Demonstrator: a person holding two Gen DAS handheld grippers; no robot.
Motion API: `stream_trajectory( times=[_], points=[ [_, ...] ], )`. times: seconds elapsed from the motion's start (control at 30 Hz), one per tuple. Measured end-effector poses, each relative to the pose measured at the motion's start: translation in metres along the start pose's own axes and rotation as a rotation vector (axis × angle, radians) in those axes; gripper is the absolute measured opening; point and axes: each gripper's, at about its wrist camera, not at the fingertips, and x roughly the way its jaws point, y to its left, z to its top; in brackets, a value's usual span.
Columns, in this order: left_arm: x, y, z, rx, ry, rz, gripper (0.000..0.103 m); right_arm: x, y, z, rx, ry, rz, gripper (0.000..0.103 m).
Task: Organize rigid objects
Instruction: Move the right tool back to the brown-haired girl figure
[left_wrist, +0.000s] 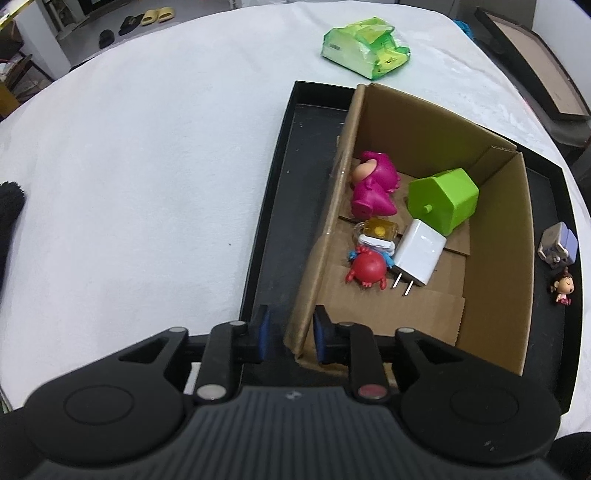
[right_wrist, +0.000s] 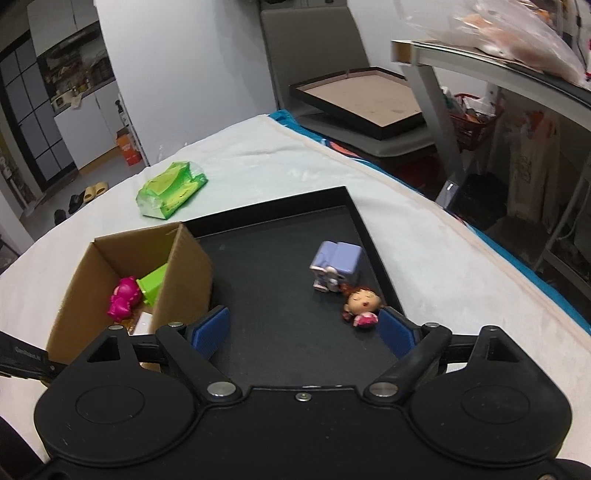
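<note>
White cloth-covered table (left_wrist: 147, 166); left gripper (left_wrist: 291, 332) slightly parted astride cardboard box (left_wrist: 491, 236) wall, perhaps touching; right gripper (right_wrist: 303, 332) spread over black tray (right_wrist: 280, 314).

The cardboard box (right_wrist: 147, 273) wall hides most of the toys inside.

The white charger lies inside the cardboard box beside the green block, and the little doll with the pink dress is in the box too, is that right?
Not quite: the white charger does lie in the cardboard box beside the green block, but the little doll lies outside it on the black tray, as the right wrist view shows.
</note>
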Motion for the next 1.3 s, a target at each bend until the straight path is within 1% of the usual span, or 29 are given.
stream_trajectory(
  times=[0.2, 0.37, 0.5, 0.7, 0.8, 0.93, 0.97, 1.03, 1.1, 1.3],
  points=[
    [-0.004, -0.007, 0.0, 0.022, -0.018, 0.036, 0.03, 0.005, -0.021, -0.006, 0.069, 0.019, 0.023, 0.087],
    [-0.005, -0.014, 0.002, 0.033, -0.02, 0.048, 0.03, 0.014, -0.03, -0.007, 0.097, 0.031, 0.032, 0.087],
    [-0.003, -0.019, 0.004, 0.042, -0.019, 0.06, 0.031, 0.027, -0.033, -0.006, 0.106, 0.043, 0.016, 0.086],
    [-0.001, -0.025, 0.006, 0.057, -0.013, 0.083, 0.031, 0.049, -0.041, -0.004, 0.157, 0.066, 0.01, 0.086],
    [0.0, -0.029, 0.006, 0.067, -0.011, 0.095, 0.031, 0.055, -0.046, -0.006, 0.185, 0.065, 0.036, 0.086],
    [0.002, -0.035, 0.007, 0.08, -0.01, 0.11, 0.032, 0.062, -0.052, -0.009, 0.216, 0.063, 0.042, 0.086],
    [0.002, -0.036, 0.008, 0.082, -0.009, 0.114, 0.033, 0.064, -0.053, -0.01, 0.228, 0.059, 0.039, 0.086],
    [0.003, -0.037, 0.009, 0.086, -0.01, 0.12, 0.041, 0.067, -0.054, -0.012, 0.244, 0.043, 0.026, 0.086],
    [0.003, -0.039, 0.009, 0.091, -0.013, 0.134, 0.044, 0.069, -0.053, -0.014, 0.244, 0.02, -0.005, 0.086],
    [0.006, -0.046, 0.013, 0.105, -0.014, 0.154, 0.046, 0.08, -0.049, -0.016, 0.217, -0.009, -0.09, 0.086]
  ],
)
